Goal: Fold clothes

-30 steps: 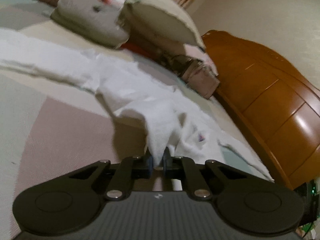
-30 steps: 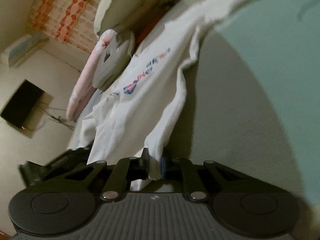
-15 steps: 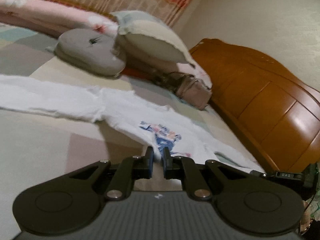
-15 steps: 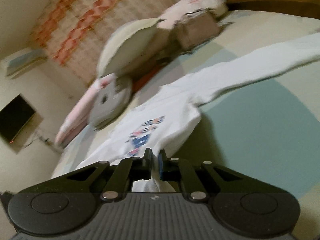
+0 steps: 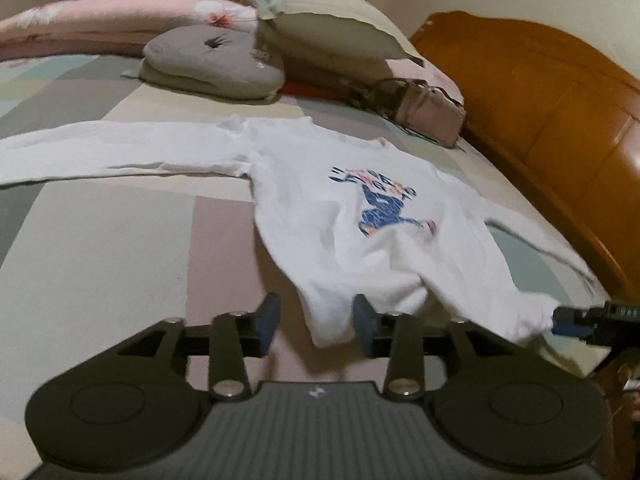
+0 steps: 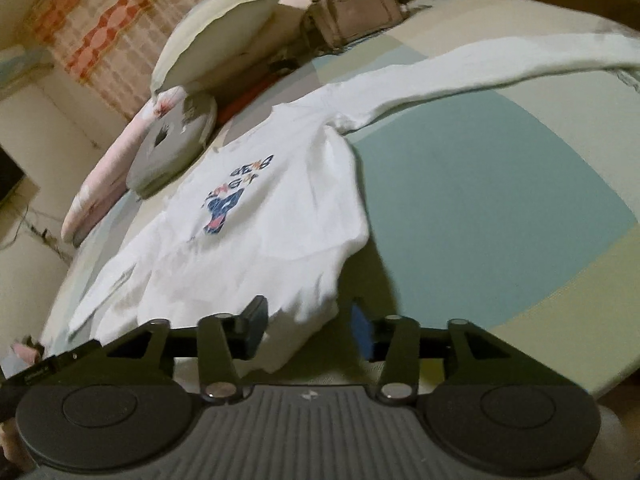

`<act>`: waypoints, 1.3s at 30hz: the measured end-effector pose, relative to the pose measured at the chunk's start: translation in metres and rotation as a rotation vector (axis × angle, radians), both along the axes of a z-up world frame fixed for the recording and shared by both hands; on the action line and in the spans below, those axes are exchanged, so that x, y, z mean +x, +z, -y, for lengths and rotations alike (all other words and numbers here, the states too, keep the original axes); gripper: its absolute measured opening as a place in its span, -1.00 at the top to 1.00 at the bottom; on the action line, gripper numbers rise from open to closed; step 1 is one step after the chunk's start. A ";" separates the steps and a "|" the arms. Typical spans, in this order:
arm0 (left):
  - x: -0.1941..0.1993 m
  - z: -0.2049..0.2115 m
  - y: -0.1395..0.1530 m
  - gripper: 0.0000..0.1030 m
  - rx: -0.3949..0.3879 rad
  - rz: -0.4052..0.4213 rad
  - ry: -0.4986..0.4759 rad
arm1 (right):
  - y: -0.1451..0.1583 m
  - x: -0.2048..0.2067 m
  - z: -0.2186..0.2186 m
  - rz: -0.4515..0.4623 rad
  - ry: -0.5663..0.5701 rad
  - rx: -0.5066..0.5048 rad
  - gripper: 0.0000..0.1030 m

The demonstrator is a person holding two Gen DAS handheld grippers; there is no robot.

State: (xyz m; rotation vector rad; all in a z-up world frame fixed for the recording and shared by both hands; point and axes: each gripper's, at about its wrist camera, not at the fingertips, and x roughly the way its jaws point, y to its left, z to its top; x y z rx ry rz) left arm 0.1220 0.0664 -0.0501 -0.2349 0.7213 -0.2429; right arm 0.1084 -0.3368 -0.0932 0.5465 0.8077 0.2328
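Note:
A white long-sleeved shirt (image 5: 340, 216) with a blue print lies face up across the patchwork bedspread (image 5: 100, 264), sleeves stretched out to both sides. My left gripper (image 5: 316, 322) hovers at one corner of the hem. Its jaws are opening, and the cloth corner hangs loose between the blue pads, with the left pad clearly apart from it. In the right wrist view the same shirt (image 6: 272, 216) spreads ahead. My right gripper (image 6: 308, 324) is at the other hem corner. Its jaws are also opening, with the hem between them unpinched. The right gripper (image 5: 576, 322) also shows at the right edge of the left wrist view.
At the head of the bed lie a grey round cushion (image 5: 212, 60), a pale pillow (image 5: 320, 24), a pink bolster (image 5: 100, 28) and a beige handbag (image 5: 424, 112). A wooden headboard (image 5: 540, 112) runs along the right. A patterned curtain (image 6: 120, 20) hangs behind.
Both grippers were shut on the shirt's hem corners. Both pairs of jaws have since parted and the shirt has settled flat, print up. Both hands have drawn back and risen.

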 end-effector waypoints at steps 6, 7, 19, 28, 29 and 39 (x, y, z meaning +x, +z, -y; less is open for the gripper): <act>-0.004 0.003 -0.017 0.01 0.019 -0.027 -0.017 | -0.010 -0.011 -0.013 -0.021 0.092 -0.043 -0.28; -0.003 0.002 -0.021 0.00 0.012 -0.036 -0.023 | -0.012 -0.011 -0.013 -0.022 0.100 -0.064 -0.34; 0.017 0.009 -0.044 -0.14 0.026 0.020 -0.118 | -0.022 0.002 -0.021 0.087 0.209 -0.147 -0.83; 0.022 0.020 -0.043 -0.07 0.000 0.116 -0.196 | -0.022 0.023 -0.044 0.171 0.311 -0.130 -0.67; 0.021 0.021 -0.043 0.16 -0.015 0.127 -0.200 | -0.021 0.022 -0.047 0.184 0.330 -0.120 -0.63; 0.015 0.008 -0.015 0.97 -0.158 0.161 -0.140 | 0.009 0.006 -0.031 0.260 0.277 0.006 0.67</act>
